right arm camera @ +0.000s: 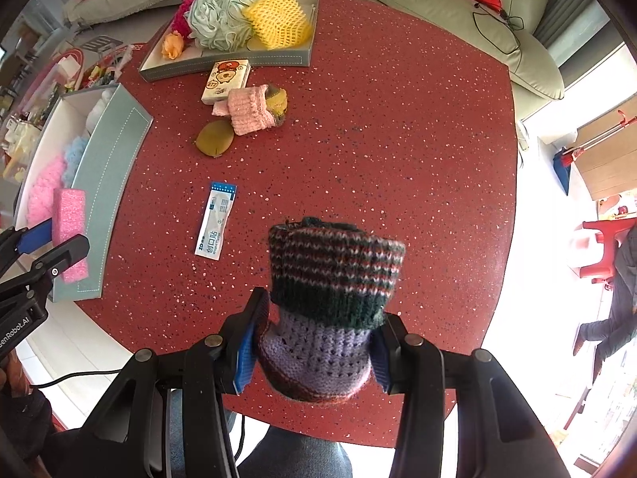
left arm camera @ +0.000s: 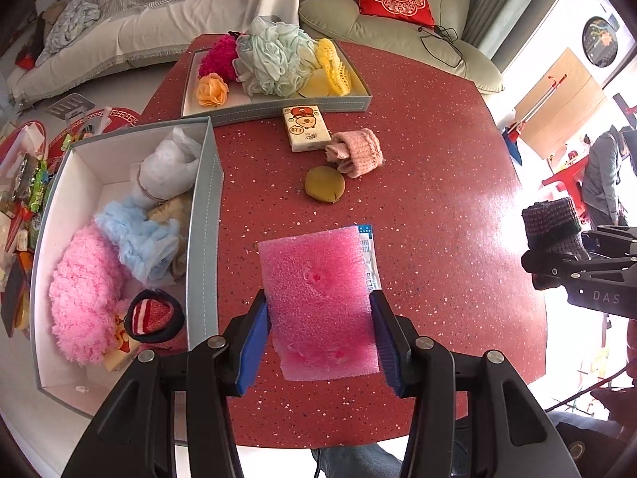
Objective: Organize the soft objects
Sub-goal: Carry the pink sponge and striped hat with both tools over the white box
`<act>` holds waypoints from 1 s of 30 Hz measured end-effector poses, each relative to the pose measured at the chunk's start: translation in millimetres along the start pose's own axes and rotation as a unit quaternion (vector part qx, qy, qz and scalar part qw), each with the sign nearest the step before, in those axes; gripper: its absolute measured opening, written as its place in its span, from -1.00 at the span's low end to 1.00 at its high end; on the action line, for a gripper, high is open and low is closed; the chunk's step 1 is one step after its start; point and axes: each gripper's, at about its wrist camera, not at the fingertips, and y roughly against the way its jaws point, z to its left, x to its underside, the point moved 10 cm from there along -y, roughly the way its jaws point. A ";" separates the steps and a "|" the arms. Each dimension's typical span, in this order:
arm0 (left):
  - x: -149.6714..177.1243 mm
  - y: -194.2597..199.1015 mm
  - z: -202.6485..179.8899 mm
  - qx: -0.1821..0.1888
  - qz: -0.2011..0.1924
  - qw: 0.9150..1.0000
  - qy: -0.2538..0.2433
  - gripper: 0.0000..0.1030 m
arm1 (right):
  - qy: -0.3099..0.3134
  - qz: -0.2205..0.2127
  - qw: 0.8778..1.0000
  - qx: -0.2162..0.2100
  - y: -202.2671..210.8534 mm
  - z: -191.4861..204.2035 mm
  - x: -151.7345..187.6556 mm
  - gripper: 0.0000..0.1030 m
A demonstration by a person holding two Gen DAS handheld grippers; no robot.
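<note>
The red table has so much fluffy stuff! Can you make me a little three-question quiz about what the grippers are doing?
1. True or false: the left hand-held gripper holds a pink foam sheet.
2. What does the right hand-held gripper hold? A) yellow net B) striped knit sock C) orange flower
3. Fill in: the plaster packet lies flat on the red ____.

Key:
1. True; its blue pads press both edges of the foam.
2. B; the sock sits between its pads, while the yellow net and orange flower lie in the far tray.
3. table.
</note>
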 end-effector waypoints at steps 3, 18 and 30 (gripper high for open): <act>-3.4 5.5 7.2 0.002 -0.011 1.000 0.011 -0.02 | 0.010 -0.006 1.000 0.003 4.3 7.0 -6.4 -0.02; -2.2 29.4 55.2 -0.018 -0.045 0.996 0.069 -0.02 | 0.071 -0.030 0.997 -0.002 24.4 64.2 -45.6 -0.02; 13.0 45.0 105.8 -0.041 -0.059 0.987 0.147 -0.02 | 0.135 -0.034 0.990 -0.020 30.8 126.3 -67.9 -0.02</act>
